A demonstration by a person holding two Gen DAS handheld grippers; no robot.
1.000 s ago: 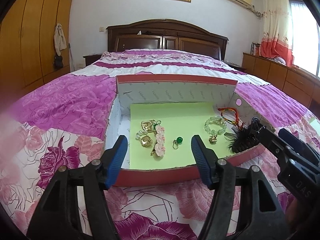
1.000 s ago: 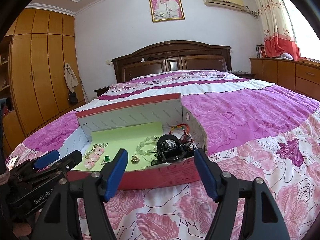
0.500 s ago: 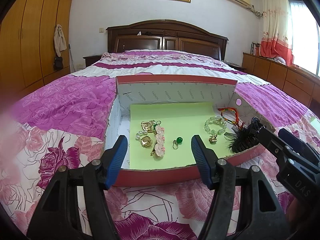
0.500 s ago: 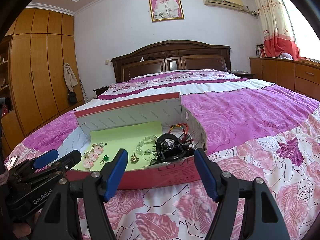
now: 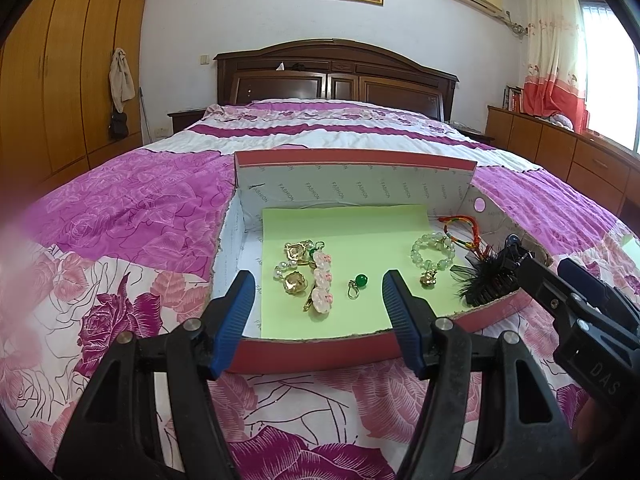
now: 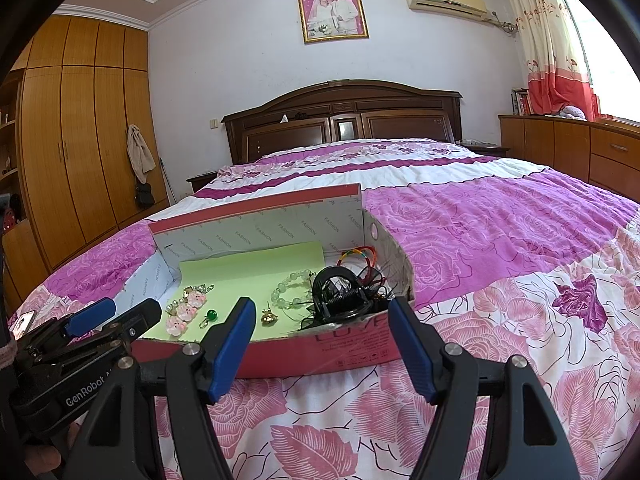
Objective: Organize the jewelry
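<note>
We hold the left gripper (image 5: 316, 316) and right gripper (image 6: 320, 340) apart-jawed and empty before the red cardboard box (image 5: 320, 354) on the bed (image 5: 120, 216). On its green sheet (image 5: 344, 224): pink flower clip (image 5: 322, 286), green-bead earring (image 5: 358, 285), pale bead bracelet (image 5: 432, 250); black feathered clip (image 5: 492, 280) fills the near right corner.

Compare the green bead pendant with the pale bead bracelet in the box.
The green bead pendant is one dark green bead on a gold clasp; the pale bead bracelet is a loop of many pale translucent beads with a gold charm. The pendant lies mid-sheet, the bracelet further right. Both rest on the green sheet.
</note>
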